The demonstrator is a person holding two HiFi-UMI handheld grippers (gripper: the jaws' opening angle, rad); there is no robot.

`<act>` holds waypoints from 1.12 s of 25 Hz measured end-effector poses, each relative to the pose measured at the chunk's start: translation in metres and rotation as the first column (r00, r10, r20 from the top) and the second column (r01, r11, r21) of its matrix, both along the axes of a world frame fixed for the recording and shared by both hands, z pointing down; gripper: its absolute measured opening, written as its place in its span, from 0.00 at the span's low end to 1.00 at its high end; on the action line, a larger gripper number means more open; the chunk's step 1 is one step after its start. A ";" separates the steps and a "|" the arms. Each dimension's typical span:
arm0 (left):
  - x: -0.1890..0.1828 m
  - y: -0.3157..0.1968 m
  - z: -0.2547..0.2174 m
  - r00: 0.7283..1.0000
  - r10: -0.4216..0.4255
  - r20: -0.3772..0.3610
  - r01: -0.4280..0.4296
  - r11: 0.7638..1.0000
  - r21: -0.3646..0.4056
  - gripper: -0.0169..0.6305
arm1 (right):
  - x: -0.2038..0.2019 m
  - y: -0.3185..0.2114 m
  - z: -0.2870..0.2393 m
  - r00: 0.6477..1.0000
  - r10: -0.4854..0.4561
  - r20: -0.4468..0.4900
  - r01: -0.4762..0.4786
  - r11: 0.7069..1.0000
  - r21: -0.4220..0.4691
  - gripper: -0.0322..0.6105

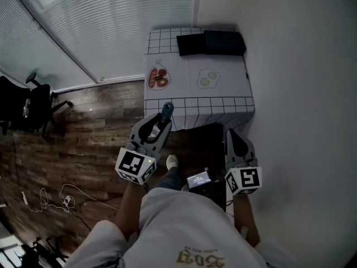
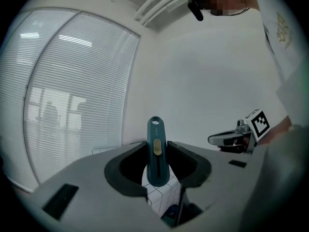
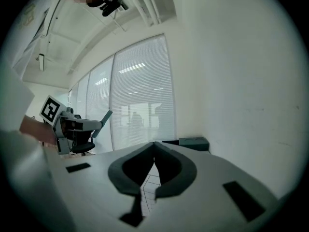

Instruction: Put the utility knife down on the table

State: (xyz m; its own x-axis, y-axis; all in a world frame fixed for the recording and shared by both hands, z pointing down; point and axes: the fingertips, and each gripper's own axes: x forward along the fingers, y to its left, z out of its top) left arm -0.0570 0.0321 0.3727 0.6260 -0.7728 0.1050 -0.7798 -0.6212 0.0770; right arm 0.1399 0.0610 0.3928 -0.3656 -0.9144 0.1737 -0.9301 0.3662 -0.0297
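Head view looks down past the person's shirt at a wooden floor [image 1: 83,144] and window blinds [image 1: 106,21], with a small table [image 1: 184,91] set in the corner against the white wall. The table is covered by a white cloth with a grid border and two printed food pictures in its middle. Two dark boxes [image 1: 212,42] lie along the table's far edge. An office chair [image 1: 30,108] stands well to the left of the table, and cables [image 1: 53,197] lie on the floor farther from it. A dark bulk [image 1: 198,144] sits on the floor just before the table's near edge; I cannot tell what it is.

Both grippers are short of the table's near edge. The left gripper [image 1: 158,126] is clamped on the lower end of the utility knife [image 1: 166,111], which stands upright above the jaws, not yet over the table. The right gripper [image 1: 233,140] has its jaws together with nothing between them.

The knife looks like a slim plastic body with a yellow slider: probably light, stiff and rather smooth, so it could slide in a loose hold. Gripping the flat sides low on the handle, as now, seems sound. The near half of the cloth is bare; only the dark bulk before the table stands in the way.
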 end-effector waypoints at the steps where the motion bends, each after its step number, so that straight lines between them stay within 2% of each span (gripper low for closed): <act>1: -0.004 -0.007 0.001 1.000 -0.002 -0.001 0.002 1.000 -0.003 0.24 | -0.004 -0.006 0.000 1.000 -0.004 0.005 0.004 1.000 -0.001 0.06; 13: -0.036 -0.081 -0.006 0.999 0.033 -0.022 -0.033 0.999 0.010 0.24 | -0.041 -0.068 -0.008 0.999 0.035 0.020 -0.035 0.999 0.019 0.06; 21: -0.032 -0.105 -0.005 0.999 0.042 -0.022 -0.042 0.999 0.002 0.24 | -0.031 -0.091 -0.007 0.999 0.040 -0.002 -0.040 0.999 0.008 0.06; 28: -0.037 -0.135 0.001 1.000 0.002 -0.018 -0.003 1.000 -0.012 0.24 | -0.037 -0.128 -0.003 1.000 0.007 0.013 -0.007 1.000 0.005 0.06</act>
State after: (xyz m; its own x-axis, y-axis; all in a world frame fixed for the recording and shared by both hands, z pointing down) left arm -0.0938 -0.1029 0.3739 0.6297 -0.7700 0.1028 -0.7767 -0.6221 0.0987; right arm 0.1028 -0.0669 0.3897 -0.3617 -0.9177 0.1646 -0.9320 0.3601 -0.0404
